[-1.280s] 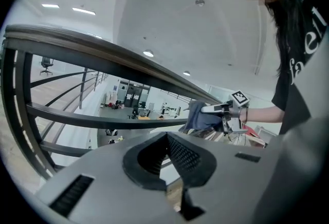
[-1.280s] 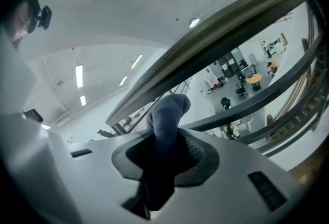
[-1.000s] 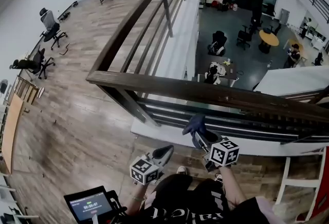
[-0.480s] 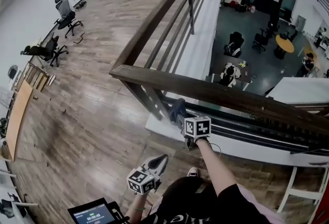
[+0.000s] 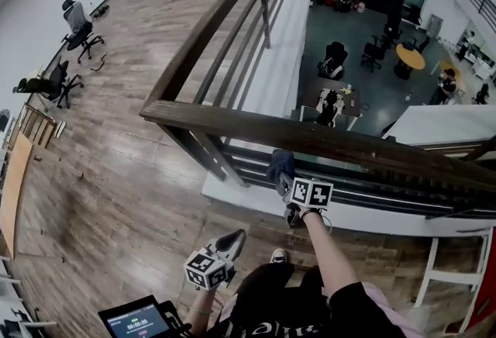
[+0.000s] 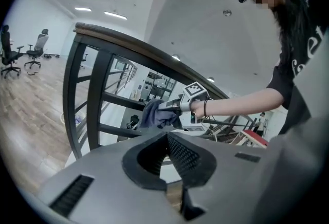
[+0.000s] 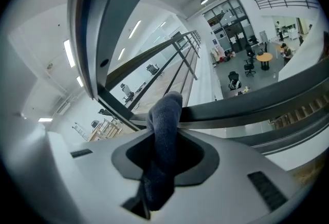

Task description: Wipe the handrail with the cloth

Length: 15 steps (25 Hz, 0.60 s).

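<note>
Head view: right gripper (image 5: 284, 176) fingers clamp the dark cloth (image 5: 279, 163) just below the wooden handrail (image 5: 325, 139), poised to wipe, while left gripper (image 5: 232, 239) hangs low, spare, fingers together, empty.

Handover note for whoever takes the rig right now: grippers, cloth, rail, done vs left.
Right gripper: shut on the cloth, arm stretched out to the handrail.
Left gripper: shut, empty, held low near the body.
Cloth: just under the top rail on the near side; contact not clear.
Done: cloth is in the gripper and up at the rail.
Left: wipe along the rail; no wiped stretch can be told apart.
</note>
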### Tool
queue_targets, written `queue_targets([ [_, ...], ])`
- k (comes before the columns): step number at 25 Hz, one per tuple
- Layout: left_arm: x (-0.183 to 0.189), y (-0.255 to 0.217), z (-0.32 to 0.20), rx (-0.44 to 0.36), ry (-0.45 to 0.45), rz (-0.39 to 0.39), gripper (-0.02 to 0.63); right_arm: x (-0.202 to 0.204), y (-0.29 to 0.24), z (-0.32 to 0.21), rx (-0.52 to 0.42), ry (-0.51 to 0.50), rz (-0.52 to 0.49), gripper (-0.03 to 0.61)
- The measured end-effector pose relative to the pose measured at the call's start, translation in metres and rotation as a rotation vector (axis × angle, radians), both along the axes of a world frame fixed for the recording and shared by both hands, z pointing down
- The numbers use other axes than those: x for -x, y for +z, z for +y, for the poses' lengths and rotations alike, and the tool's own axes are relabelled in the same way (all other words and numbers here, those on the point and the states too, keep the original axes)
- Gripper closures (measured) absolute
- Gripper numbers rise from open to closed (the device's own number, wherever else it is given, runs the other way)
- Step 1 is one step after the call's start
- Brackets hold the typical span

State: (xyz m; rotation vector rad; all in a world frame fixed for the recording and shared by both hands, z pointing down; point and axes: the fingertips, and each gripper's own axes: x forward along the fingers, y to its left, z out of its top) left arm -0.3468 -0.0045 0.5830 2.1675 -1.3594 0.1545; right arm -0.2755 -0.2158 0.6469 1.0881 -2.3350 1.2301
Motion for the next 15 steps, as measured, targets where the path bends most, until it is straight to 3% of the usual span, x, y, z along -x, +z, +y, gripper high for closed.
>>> queue_targets([
  [9, -0.1, -0.002, -0.039, -0.044, 0.177, 0.0, 0.614, -0.157, 0.008, 0.0, 0.0, 0.175, 0.026, 0.486],
  [15, -0.204, -0.007, -0.054, -0.037, 0.271, 0.013, 0.614, -0.296, 0.015, 0.005, 0.017, 0.301, 0.017, 0.486],
])
